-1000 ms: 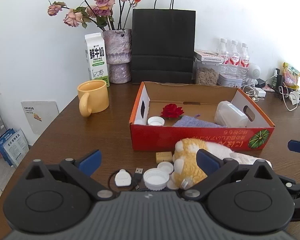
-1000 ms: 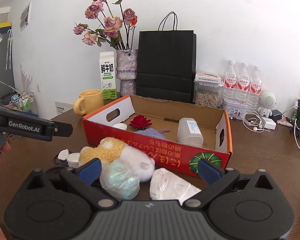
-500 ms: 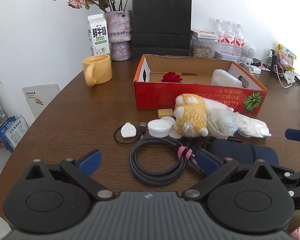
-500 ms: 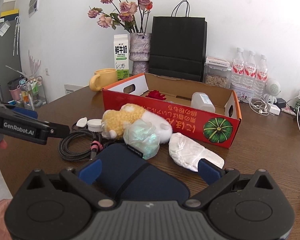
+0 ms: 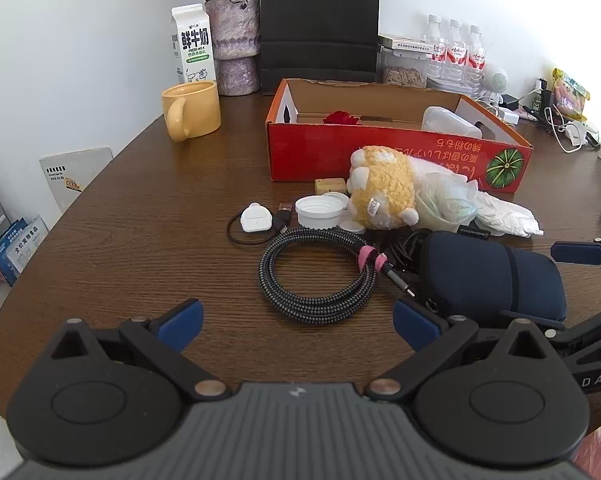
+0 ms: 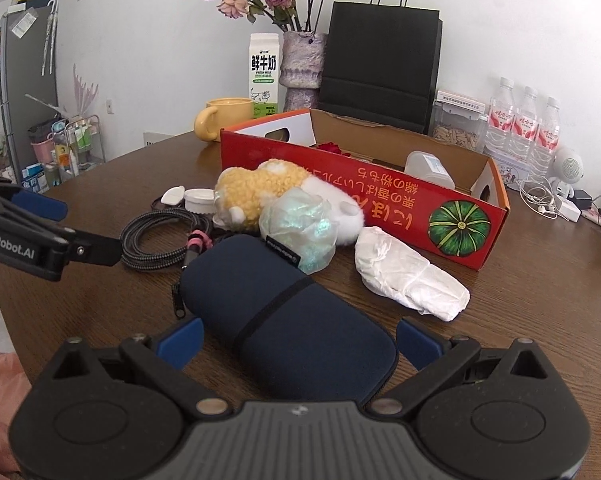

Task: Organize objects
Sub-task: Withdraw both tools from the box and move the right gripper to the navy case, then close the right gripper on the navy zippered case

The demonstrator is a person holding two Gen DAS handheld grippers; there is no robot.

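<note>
Navy pouch (image 6: pixel 288 312) lay at twelve o'clock between the right claw's (image 6: pixel 298 340) spread tips, so squeezing squarely across its middle seemed wisest; left claw (image 5: pixel 296 322) gaped, empty.

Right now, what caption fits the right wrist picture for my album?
Open right gripper fingers straddle a navy pouch, with a plush, cable and red box beyond.

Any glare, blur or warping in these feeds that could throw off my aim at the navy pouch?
Left wrist: sharp, fisheye bends the table edge, dark corners. Right wrist: navy pouch crisp, soft daylight, slight sheen on the plastic bag, no harsh glare.
</note>
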